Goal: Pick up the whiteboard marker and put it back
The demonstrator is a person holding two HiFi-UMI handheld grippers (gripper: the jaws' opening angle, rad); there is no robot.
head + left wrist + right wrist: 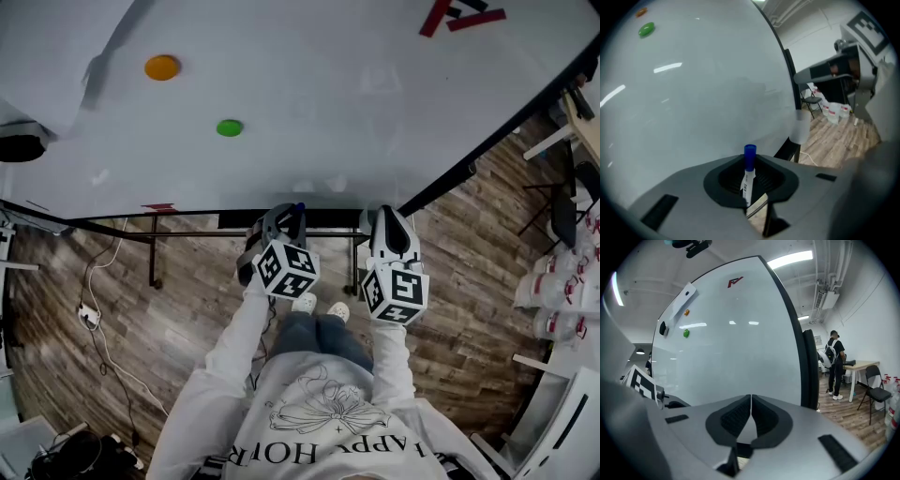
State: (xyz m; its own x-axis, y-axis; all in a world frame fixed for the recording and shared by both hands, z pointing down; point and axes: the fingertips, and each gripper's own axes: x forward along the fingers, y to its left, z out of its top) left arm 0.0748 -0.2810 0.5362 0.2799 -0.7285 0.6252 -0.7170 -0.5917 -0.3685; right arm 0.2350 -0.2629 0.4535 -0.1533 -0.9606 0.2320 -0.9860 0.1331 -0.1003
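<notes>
A white marker with a blue cap (pixel 748 173) stands upright between the jaws of my left gripper (pixel 749 180), which is shut on it. In the head view the left gripper (pixel 284 225) is close to the lower edge of the whiteboard (pixel 309 103), and the marker's blue cap (pixel 299 206) pokes out above it. My right gripper (pixel 392 225) is beside it to the right, also near the board's lower edge. In the right gripper view its jaws (pixel 750 414) are shut with nothing between them.
The whiteboard bears an orange magnet (pixel 161 67), a green magnet (pixel 229 127) and red lettering (pixel 457 13). Its dark frame legs (pixel 153 246) stand on the wood floor. White containers (pixel 562 291) and a chair (pixel 565 211) are at the right. A person (pixel 835 363) stands by a table in the background.
</notes>
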